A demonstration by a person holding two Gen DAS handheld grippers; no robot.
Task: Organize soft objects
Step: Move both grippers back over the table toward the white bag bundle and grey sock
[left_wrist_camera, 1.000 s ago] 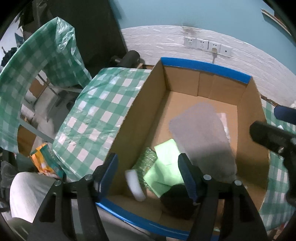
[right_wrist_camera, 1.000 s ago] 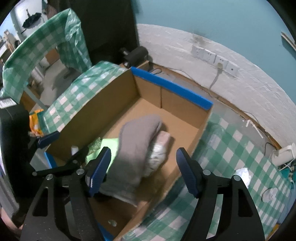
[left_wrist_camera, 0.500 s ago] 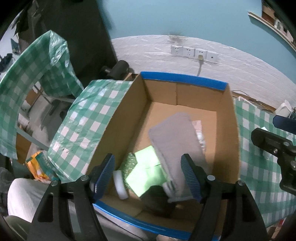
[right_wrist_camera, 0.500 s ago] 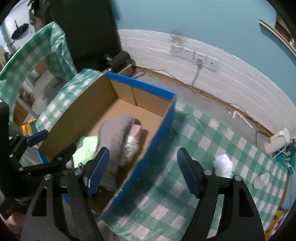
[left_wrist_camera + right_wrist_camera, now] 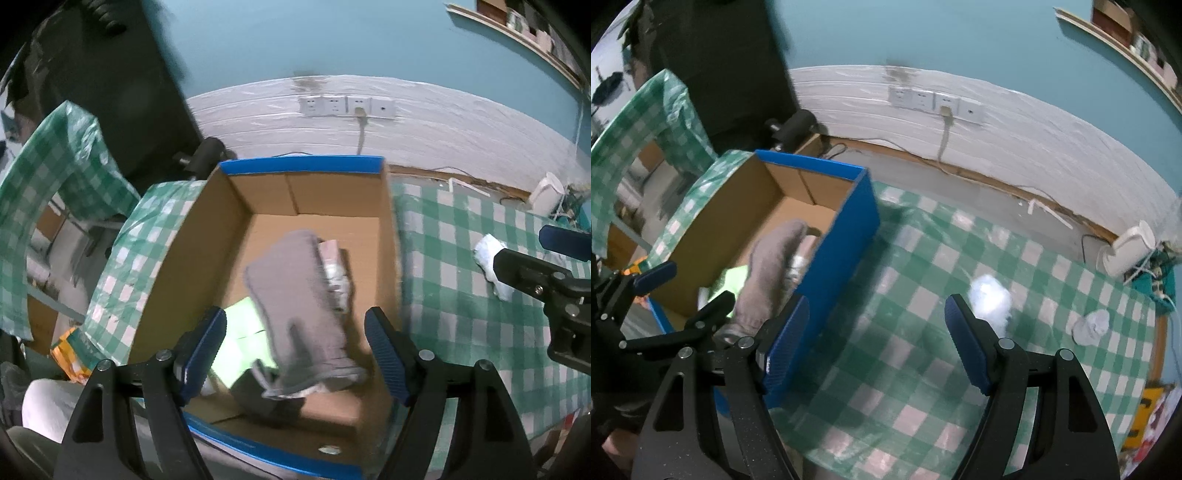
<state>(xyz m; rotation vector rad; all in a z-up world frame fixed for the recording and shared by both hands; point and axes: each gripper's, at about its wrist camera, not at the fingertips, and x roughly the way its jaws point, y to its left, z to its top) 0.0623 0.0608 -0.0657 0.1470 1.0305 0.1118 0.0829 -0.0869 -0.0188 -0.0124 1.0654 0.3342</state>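
Note:
A blue-rimmed cardboard box [image 5: 391, 236] [image 5: 849, 221] holds a grey folded cloth [image 5: 299, 295] [image 5: 768, 273], a light green cloth [image 5: 240, 339], a pale packet [image 5: 332, 266] and a dark item [image 5: 266, 398]. My left gripper [image 5: 295, 350] hovers above the box's near end, its jaws opening, with nothing gripped between them. My right gripper [image 5: 875, 339] hangs open and empty over the green checked tablecloth [image 5: 923, 354], just right of the box. A white fluffy wad [image 5: 991, 299] [image 5: 491, 254] lies beyond its right finger. A smaller white piece [image 5: 1091, 326] lies farther right.
A white-panelled wall with sockets [image 5: 347, 107] runs behind the table. A white appliance with cables [image 5: 1126, 251] stands at the table's far right corner. A checked cover [image 5: 44, 199] drapes over furniture at left. An orange packet [image 5: 74, 354] lies low at left.
Both grippers have swung to the right. The right gripper left the box and now hangs over the tablecloth, with the white wad in sight. The left jaws stand a little wider.

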